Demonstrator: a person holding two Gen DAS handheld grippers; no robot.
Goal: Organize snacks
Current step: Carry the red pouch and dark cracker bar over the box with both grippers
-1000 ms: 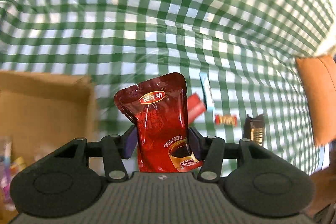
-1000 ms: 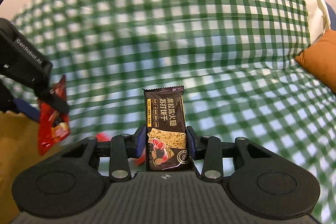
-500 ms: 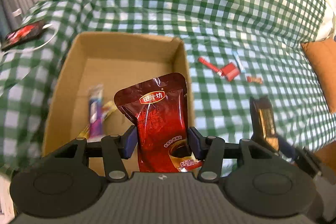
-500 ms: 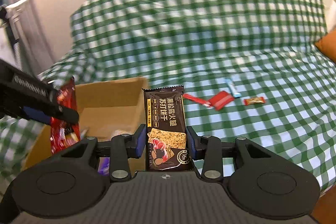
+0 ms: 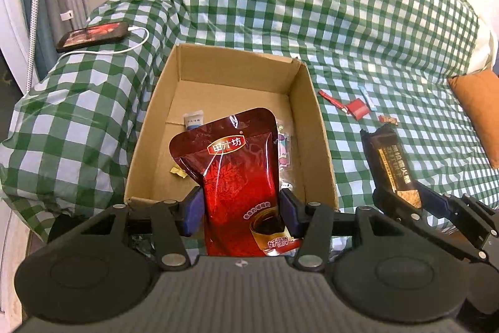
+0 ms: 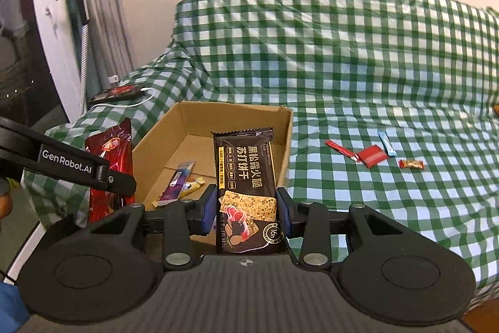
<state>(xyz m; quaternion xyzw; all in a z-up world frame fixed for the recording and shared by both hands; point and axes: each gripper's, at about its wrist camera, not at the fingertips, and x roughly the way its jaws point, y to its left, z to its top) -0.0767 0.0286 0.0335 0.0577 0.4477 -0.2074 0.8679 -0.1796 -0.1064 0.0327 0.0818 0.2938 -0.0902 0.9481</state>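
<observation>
Left wrist view:
- The left hand-held gripper [image 5: 241,216] is clenched on a red pouch [image 5: 232,177], both blue pads pressing its sides; the pouch stands upright between them.
- Just ahead of and below this gripper sits an open cardboard box [image 5: 315,127] on a green checked cover [image 5: 312,5].
- On the box floor, behind the pouch: a small white packet [image 5: 193,119], a yellow wrapper [image 5: 178,171] and a pale printed packet [image 5: 284,152].
- To the right of this gripper, the right hand-held gripper [image 5: 405,202] grasps a dark bar [image 5: 389,158].
- Farther right and ahead, loose on the cover: a red stick [image 5: 331,99], a red packet [image 5: 358,109], a blue stick [image 5: 366,95] and a small candy [image 5: 387,119].
- Far left and ahead, a phone [image 5: 93,35] with a white cable [image 5: 134,46] lies on the cover.

Right wrist view:
- The right hand-held gripper [image 6: 246,214] is clenched on the dark bar [image 6: 244,186], held upright.
- The box [image 6: 285,145] lies directly ahead of it and below; a purple stick [image 6: 177,181] lies inside.
- To its left, the left hand-held gripper [image 6: 106,173] carries the pouch [image 6: 109,152] beside the box's near left corner.
- To its right and ahead, the four loose snacks lie on the cover [image 6: 374,67], apart from the box.
</observation>
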